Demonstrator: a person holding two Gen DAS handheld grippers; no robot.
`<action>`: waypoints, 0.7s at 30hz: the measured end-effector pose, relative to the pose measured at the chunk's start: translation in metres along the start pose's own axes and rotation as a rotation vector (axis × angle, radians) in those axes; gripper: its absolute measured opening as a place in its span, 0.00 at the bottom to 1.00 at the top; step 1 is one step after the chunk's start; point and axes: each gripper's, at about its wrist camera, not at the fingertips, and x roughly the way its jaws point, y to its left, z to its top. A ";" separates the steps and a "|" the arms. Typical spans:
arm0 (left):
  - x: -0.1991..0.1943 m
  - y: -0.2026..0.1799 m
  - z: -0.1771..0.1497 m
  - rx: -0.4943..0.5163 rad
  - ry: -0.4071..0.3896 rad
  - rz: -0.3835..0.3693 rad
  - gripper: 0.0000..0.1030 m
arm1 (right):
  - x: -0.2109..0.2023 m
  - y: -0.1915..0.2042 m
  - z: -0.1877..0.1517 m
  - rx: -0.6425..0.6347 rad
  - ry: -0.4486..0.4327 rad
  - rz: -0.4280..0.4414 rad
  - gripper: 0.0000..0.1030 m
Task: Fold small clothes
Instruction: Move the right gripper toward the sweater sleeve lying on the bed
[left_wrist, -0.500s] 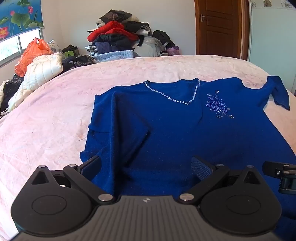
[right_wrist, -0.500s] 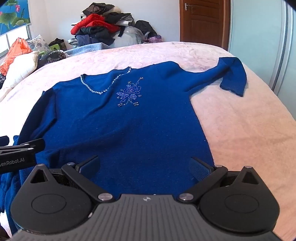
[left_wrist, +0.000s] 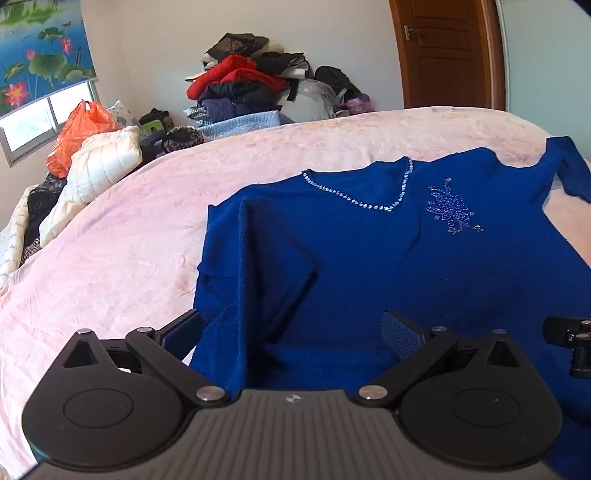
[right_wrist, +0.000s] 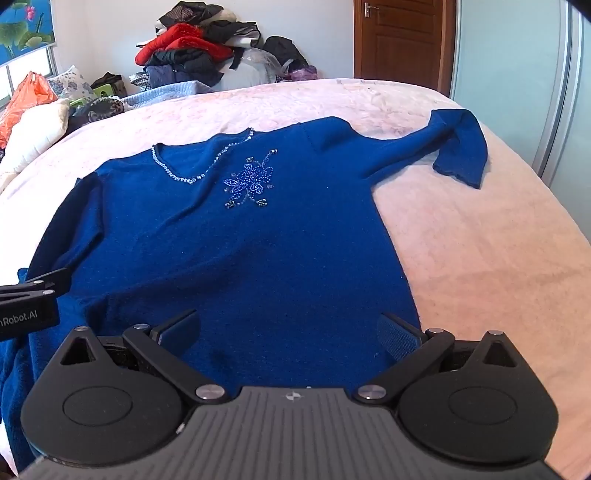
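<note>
A royal blue sweater with a beaded neckline and a beaded flower lies front up on the pink bed cover. Its left sleeve is folded in over the body; its right sleeve stretches out on the cover. My left gripper is open low over the hem at the sweater's left side, with a fabric ridge between its jaws. My right gripper is open over the hem at the sweater's right side. Neither holds cloth. Each gripper's tip shows at the edge of the other's view.
A heap of clothes is piled against the far wall. A white quilted jacket and an orange bag lie at the bed's far left. A wooden door and a sliding wardrobe panel stand at the right.
Both grippers stay open and have edged a little forward and lower over the hem. The sweater has not moved.
</note>
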 end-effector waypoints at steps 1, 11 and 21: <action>0.000 0.000 0.000 -0.005 -0.003 -0.007 1.00 | 0.000 -0.001 0.000 0.003 0.000 0.000 1.00; 0.010 0.001 0.003 -0.039 0.027 -0.041 1.00 | -0.004 -0.004 -0.003 -0.038 -0.092 0.103 1.00; 0.028 0.004 0.014 -0.069 0.026 0.006 1.00 | 0.003 -0.018 0.010 0.029 -0.082 0.197 0.99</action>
